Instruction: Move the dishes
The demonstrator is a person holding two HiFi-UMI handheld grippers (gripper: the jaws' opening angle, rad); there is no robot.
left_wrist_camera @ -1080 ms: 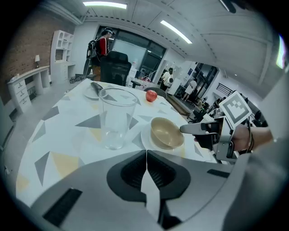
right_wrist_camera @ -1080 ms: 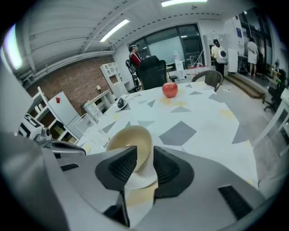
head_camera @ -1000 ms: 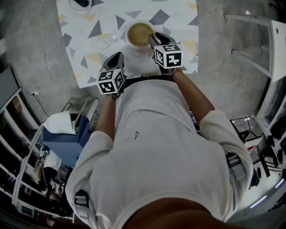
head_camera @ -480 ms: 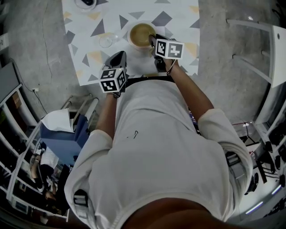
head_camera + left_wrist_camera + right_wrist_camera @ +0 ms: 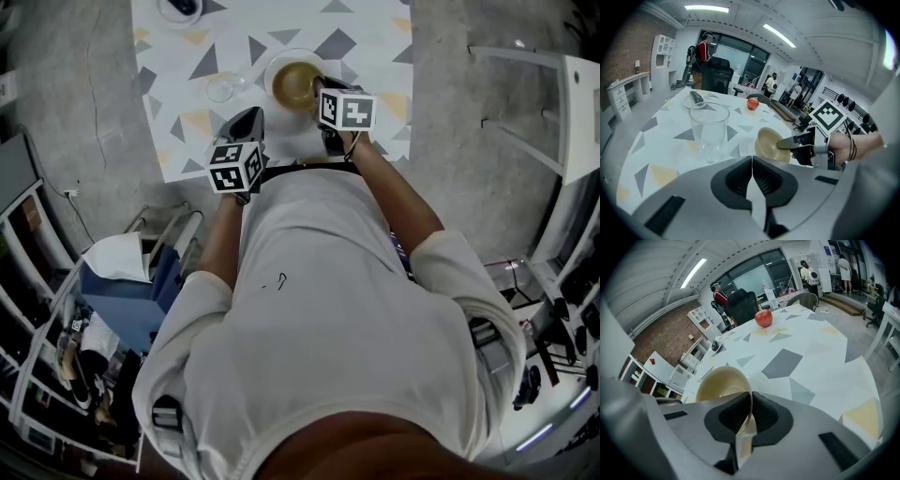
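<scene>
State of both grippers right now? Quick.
Left gripper: closed, empty.
Right gripper: jaws just closed, gripping the rim of the bowl.

Small dish (image 5: 163, 13) cut by top edge, bowl (image 5: 718, 383) rim hidden inside right tongs (image 5: 751, 398)
</scene>
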